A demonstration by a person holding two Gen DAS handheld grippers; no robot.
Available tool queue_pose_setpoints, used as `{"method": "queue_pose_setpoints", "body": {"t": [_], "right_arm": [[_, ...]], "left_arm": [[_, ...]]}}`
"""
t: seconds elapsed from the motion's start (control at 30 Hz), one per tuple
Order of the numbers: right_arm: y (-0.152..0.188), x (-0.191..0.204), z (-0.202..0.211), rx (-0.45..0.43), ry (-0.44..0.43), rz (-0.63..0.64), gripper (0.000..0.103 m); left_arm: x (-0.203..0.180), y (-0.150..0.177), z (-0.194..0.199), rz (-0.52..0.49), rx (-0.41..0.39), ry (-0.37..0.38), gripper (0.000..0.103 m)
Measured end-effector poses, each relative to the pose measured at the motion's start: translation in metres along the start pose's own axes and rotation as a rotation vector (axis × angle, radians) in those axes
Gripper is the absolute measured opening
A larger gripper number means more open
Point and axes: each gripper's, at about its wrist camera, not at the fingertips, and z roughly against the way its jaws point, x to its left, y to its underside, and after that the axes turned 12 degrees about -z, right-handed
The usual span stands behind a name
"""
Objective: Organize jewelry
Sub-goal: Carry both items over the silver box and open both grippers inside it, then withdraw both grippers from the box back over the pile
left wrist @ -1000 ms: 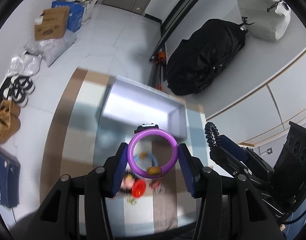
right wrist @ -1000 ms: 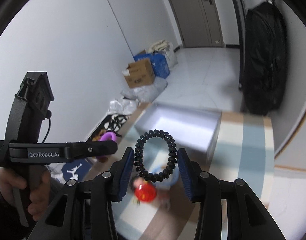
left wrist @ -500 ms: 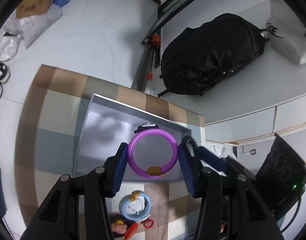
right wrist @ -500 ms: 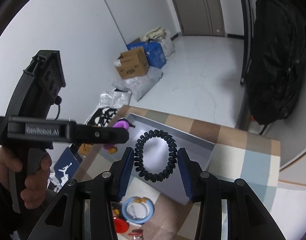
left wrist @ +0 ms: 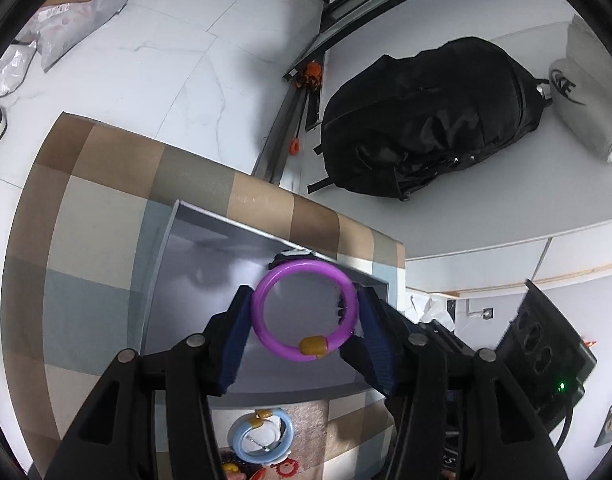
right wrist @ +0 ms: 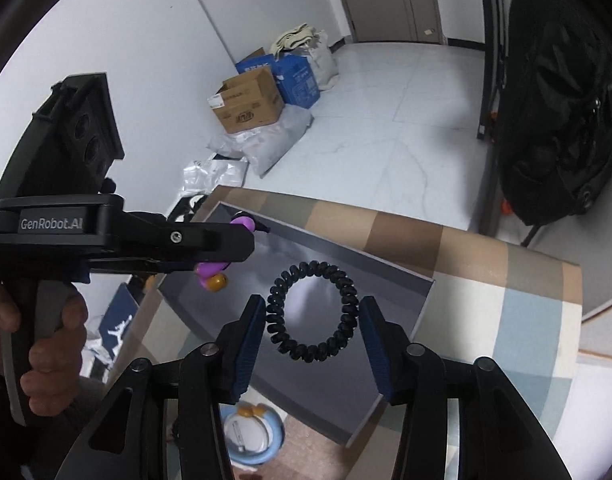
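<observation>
My left gripper (left wrist: 305, 318) is shut on a purple bangle (left wrist: 273, 340) with an amber bead and holds it above the grey tray (left wrist: 185, 280). My right gripper (right wrist: 312, 320) is shut on a black coiled bracelet (right wrist: 344, 288), also above the grey tray (right wrist: 386, 360). In the right wrist view the left gripper (right wrist: 225, 246) shows from the side, at the tray's left part, with the purple bangle (right wrist: 209, 270) in it. A light blue bangle (left wrist: 283, 440) and small red pieces (left wrist: 283, 469) lie on the cloth in front of the tray.
The tray sits on a checked tablecloth (left wrist: 85, 240). A black backpack (left wrist: 426, 120) and a white bag (left wrist: 590, 92) lie on the floor beyond the table. Cardboard boxes (right wrist: 249, 100) and plastic bags (right wrist: 273, 140) stand by the wall. A hand (right wrist: 49, 340) holds the left gripper.
Both grippers have moved forward from above the loose jewelry to above the grey tray, each still holding its ring. The light blue bangle now sits near the bottom edge of both views.
</observation>
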Motion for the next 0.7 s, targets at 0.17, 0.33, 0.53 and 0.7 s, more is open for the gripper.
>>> {"method": "queue_pose_setpoints", "body": {"t": [0.17,0.33,0.53,0.7], "right_arm": [[-0.001,0.004,0.023,-0.076,-0.009,0.057,0.085],[0.000,0.000,0.035,-0.089,-0.015,0.042,0.089],[0.005,-0.001,0.047,-0.132,-0.019,0.027,0.100],[0.012,0.006,0.048,-0.148,-0.006,0.044,0.103]], "left_arm": [[-0.006,-0.001,0.009,-0.017,-0.053,0.042,0.079],[-0.005,0.001,0.015,-0.019,-0.058,0.014,0.079],[-0.015,0.013,0.026,-0.103,-0.116,-0.086,0.079],[-0.023,0.029,0.040,-0.189,-0.184,-0.211,0.079]]}}
